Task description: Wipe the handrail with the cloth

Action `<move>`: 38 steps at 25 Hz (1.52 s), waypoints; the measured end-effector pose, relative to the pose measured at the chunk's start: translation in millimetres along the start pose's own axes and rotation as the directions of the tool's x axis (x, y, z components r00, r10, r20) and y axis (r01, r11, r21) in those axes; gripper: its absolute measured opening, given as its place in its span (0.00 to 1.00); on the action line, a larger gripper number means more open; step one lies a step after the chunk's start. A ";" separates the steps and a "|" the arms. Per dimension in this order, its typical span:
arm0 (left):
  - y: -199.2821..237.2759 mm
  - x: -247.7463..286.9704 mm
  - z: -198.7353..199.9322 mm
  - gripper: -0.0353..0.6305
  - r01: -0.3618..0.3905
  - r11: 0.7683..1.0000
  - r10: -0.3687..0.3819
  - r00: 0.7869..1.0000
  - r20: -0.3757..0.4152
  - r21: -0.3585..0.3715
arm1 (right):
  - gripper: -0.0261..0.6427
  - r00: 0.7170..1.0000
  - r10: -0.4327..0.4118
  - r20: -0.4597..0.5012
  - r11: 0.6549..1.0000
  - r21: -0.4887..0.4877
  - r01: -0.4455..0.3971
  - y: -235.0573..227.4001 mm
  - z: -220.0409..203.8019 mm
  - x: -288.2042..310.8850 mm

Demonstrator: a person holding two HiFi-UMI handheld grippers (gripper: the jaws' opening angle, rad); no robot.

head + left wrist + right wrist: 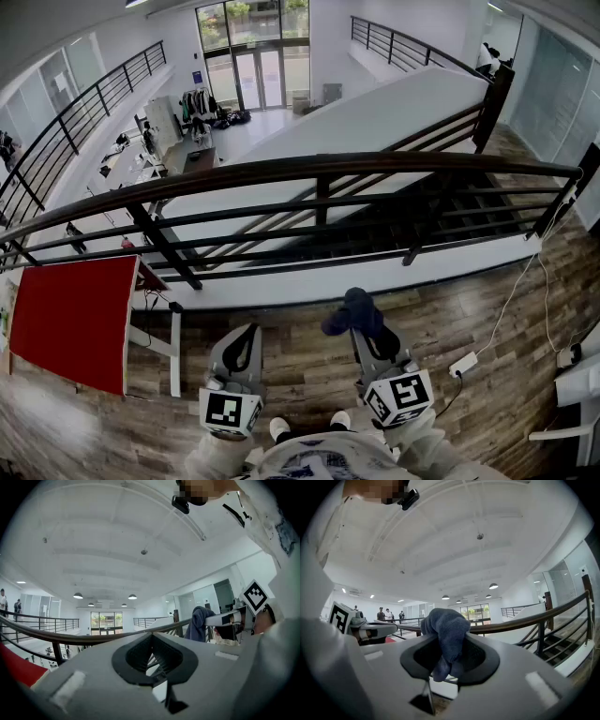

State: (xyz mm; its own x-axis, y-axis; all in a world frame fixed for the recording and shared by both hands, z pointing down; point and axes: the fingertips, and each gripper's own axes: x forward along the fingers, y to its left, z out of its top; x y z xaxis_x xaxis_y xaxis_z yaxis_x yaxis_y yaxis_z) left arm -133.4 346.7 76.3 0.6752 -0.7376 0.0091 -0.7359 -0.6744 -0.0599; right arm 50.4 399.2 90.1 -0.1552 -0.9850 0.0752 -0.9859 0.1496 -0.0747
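Squeezing blue cloth in right gripper | pressing left gripper fingers together, empty | hovering both short of handrail, open floor between

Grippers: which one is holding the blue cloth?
The right gripper: the blue cloth is pinched between its jaws. The left gripper is shut on nothing, with only the handrail beyond it.

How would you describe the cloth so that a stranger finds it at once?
Find the dark handrail crossing the head view; below it, over the floor, are two grippers. The cloth is the dark blue wad in the claw of the right gripper; the left gripper holds nothing.
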 end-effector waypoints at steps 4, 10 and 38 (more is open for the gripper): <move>-2.9 1.5 0.2 0.05 0.000 1.000 0.000 1.000 -0.003 -0.002 | 0.19 1.000 0.007 0.000 1.000 0.001 -0.007 -0.6 1.3 -0.1; -7.6 1.9 -0.8 0.05 0.005 1.000 -0.005 1.000 -0.008 0.002 | 0.19 1.000 0.011 0.002 1.000 0.018 -0.011 -1.1 1.1 -1.1; -58.6 47.9 -5.9 0.05 -0.051 0.998 0.052 0.998 -0.032 0.028 | 0.19 0.998 0.059 0.006 0.996 0.069 -0.060 -76.1 -10.5 -13.2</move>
State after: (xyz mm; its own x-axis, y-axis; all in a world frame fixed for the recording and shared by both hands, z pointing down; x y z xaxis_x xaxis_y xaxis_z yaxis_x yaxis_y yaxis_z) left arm -58.3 350.6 86.1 0.6344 -0.7721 0.0377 -0.7675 -0.6349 -0.0880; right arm 126.8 401.8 105.2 -0.2131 -0.9749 0.0650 -0.9683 0.2018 -0.1473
